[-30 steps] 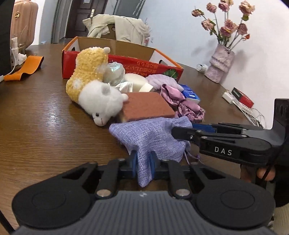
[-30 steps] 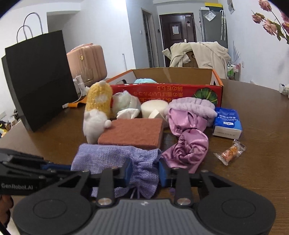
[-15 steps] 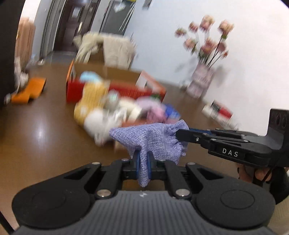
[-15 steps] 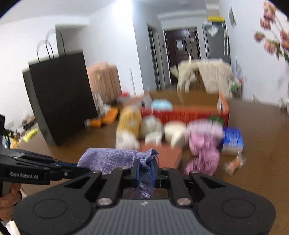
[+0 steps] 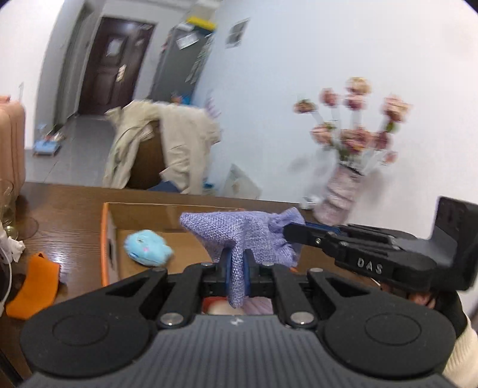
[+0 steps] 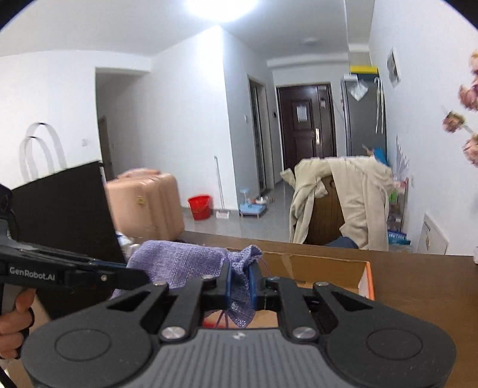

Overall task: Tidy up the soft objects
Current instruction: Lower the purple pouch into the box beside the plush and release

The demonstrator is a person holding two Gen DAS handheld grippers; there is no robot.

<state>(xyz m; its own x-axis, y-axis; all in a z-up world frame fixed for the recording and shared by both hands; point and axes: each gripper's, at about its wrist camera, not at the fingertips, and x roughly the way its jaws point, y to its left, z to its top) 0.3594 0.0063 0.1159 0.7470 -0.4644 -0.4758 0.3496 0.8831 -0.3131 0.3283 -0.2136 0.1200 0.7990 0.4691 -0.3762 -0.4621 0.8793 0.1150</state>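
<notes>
Above the cardboard box (image 5: 143, 218), a lilac woven pouch (image 5: 239, 235) is clamped, apparently taut, between the closed left hand-held gripper (image 5: 237, 265) and right hand-held gripper (image 6: 239, 283).

Room bright, even indoor light. Ceiling lamp (image 6: 222, 9) blown out to white glare in right wrist view. Soft shadows of flowers (image 5: 355, 125) on wall. Motion blur on flowers and bag handles (image 6: 41, 149); grippers sharp. Sheen on table (image 5: 59, 209). Strong fisheye curve: walls and door frames bow, 4 corners black in both views.
</notes>
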